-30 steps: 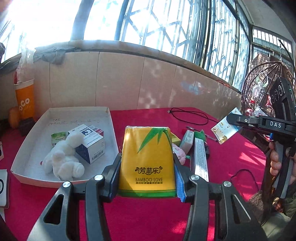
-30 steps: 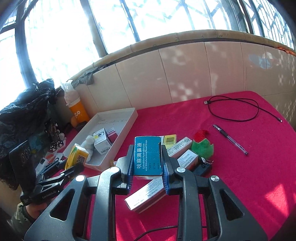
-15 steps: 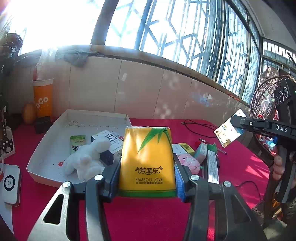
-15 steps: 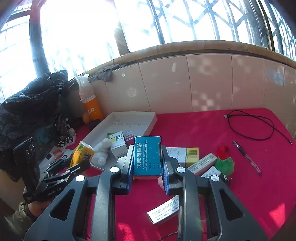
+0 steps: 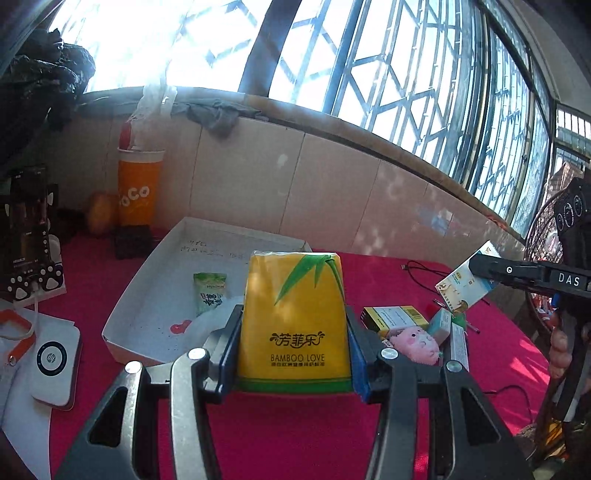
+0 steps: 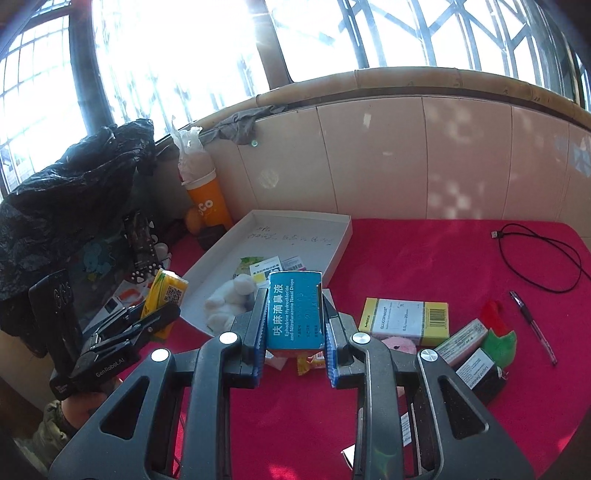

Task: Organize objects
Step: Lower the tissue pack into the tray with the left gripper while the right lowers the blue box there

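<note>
Red table: one tray, two held packs.

orange cup by wall | black bag | phone stand

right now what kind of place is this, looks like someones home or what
Probably an enclosed balcony or sunroom in a home: barred windows above a tiled low wall, and a red-covered table strewn with household odds like a medicine box.
</note>
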Available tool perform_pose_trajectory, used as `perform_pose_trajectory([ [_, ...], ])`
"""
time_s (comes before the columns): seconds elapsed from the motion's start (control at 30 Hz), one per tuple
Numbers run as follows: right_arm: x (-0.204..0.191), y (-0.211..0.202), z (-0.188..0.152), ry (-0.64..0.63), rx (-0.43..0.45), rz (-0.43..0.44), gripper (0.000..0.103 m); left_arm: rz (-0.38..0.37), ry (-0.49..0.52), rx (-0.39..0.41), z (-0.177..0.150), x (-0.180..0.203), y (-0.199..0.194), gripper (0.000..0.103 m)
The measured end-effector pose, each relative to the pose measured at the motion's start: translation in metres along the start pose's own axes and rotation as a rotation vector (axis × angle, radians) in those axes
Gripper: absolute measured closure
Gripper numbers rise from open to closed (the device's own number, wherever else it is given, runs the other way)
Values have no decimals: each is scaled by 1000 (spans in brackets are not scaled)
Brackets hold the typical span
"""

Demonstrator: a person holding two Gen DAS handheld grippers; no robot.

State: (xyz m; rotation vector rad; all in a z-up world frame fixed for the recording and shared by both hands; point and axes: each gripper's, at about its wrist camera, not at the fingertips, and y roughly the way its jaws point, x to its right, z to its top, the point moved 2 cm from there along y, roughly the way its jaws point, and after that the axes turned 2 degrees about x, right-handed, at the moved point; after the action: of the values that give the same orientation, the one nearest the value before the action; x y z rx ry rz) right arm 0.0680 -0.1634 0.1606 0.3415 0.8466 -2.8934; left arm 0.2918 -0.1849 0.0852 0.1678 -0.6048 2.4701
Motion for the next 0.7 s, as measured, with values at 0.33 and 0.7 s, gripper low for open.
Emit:
perform_pose_trajectory([
  [0.33,-10,60,31,-27,-80,0,79,95,16,3,37,-40,26,53],
  [0.7,-12,136,64,51,-91,-60,79,190,-70,-86,49,-86,91,53],
])
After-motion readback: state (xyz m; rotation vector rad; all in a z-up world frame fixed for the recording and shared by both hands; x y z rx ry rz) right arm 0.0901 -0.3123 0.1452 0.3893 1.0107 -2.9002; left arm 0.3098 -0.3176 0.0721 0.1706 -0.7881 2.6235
